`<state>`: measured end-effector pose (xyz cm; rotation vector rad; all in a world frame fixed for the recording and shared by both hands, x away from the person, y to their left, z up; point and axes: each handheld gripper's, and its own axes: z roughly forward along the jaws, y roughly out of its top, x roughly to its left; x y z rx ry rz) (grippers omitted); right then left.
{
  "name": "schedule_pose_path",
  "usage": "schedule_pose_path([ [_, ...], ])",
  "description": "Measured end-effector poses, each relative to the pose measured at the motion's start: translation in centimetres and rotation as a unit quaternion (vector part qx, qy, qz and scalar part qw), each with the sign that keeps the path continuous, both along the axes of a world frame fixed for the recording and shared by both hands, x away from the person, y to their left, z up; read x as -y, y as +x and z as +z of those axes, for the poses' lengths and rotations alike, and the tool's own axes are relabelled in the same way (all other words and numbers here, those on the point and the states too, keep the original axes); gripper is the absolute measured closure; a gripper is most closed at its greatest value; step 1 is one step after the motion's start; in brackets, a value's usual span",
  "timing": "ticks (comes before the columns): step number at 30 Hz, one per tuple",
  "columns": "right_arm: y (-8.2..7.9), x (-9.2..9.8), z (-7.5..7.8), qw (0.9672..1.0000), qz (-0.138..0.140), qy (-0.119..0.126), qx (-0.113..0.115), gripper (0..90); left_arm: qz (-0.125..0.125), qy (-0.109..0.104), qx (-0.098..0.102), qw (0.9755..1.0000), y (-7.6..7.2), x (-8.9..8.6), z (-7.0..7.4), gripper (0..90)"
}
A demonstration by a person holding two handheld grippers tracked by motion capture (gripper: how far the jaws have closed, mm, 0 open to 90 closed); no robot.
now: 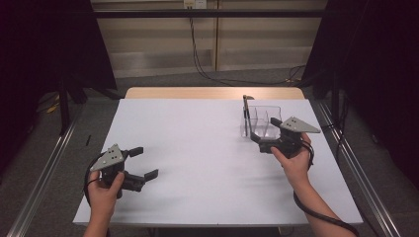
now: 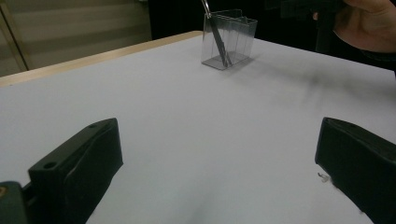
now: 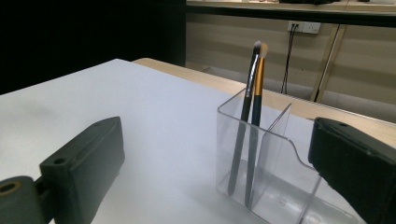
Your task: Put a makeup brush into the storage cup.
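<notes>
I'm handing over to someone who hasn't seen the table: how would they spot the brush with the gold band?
Start at the white table and go to its far right corner, where a clear plastic organizer stands just ahead of the right tongs. Two brushes stand upright side by side in one of its compartments. The one wanted has a gold band under a pale tip; its neighbour has a silver band.
</notes>
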<state>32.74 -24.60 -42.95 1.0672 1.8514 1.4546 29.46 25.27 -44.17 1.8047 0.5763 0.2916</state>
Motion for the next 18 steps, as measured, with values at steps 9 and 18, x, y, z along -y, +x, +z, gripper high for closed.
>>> schedule_pose_path([
  [9,-0.7,0.5,-0.3,1.0000,0.004,0.001,-0.002,2.5,0.001,-0.001,0.000,1.0000,-0.1,0.0,0.0,0.5],
  [18,-1.5,1.0,-0.7,0.9999,0.010,0.002,-0.002,2.5,-0.001,-0.004,0.001,1.0000,-0.1,0.1,0.1,0.5],
])
